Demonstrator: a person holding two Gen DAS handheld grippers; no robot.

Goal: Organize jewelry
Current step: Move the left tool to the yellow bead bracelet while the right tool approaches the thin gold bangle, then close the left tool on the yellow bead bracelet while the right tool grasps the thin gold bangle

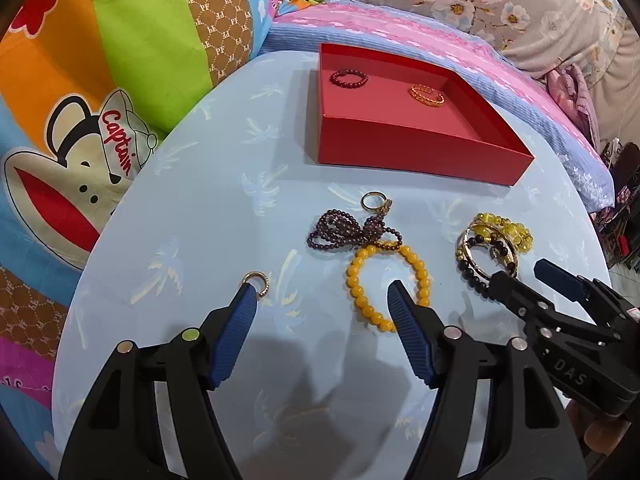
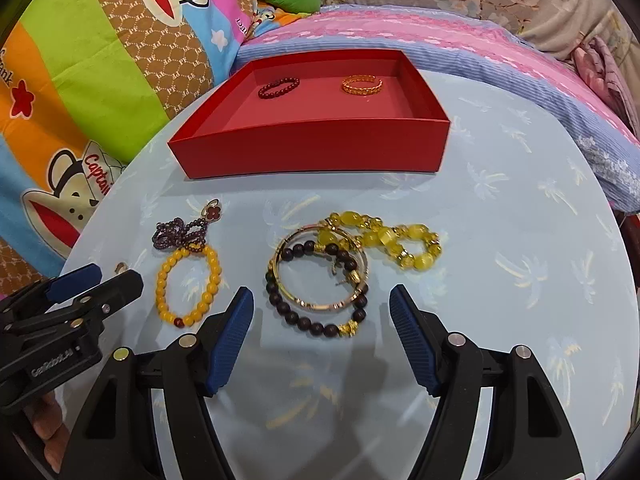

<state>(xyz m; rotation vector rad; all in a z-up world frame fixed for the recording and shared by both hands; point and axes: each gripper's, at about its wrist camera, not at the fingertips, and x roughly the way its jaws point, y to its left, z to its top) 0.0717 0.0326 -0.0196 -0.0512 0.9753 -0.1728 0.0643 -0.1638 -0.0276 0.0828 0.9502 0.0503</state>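
A red box (image 1: pixel 404 148) (image 2: pixel 312 152) stands at the back of the light blue table; in it lie a dark red bead bracelet (image 1: pixel 349 78) (image 2: pixel 279 87) and a gold ring (image 1: pixel 427 95) (image 2: pixel 362 85). In front lie a purple bead strand (image 1: pixel 344 232) (image 2: pixel 180 234), a gold ring with a stone (image 1: pixel 376 202) (image 2: pixel 212 211), an orange bead bracelet (image 1: pixel 386 284) (image 2: pixel 188 284), a small gold ring (image 1: pixel 258 283) (image 2: pixel 121 267), a dark bead bracelet with gold bangle (image 2: pixel 320 288) (image 1: pixel 484 258) and yellow beads (image 2: pixel 384 240) (image 1: pixel 506 228). My left gripper (image 1: pixel 322 294) (image 2: pixel 96 276) is open and empty. My right gripper (image 2: pixel 322 298) (image 1: pixel 520 276) is open over the bangle.
The round table (image 1: pixel 200 208) (image 2: pixel 520 220) stands against a bed with a bright cartoon pillow (image 1: pixel 100 80) (image 2: pixel 80 80) at left and a pink and blue quilt (image 1: pixel 440 40) (image 2: pixel 480 52) behind.
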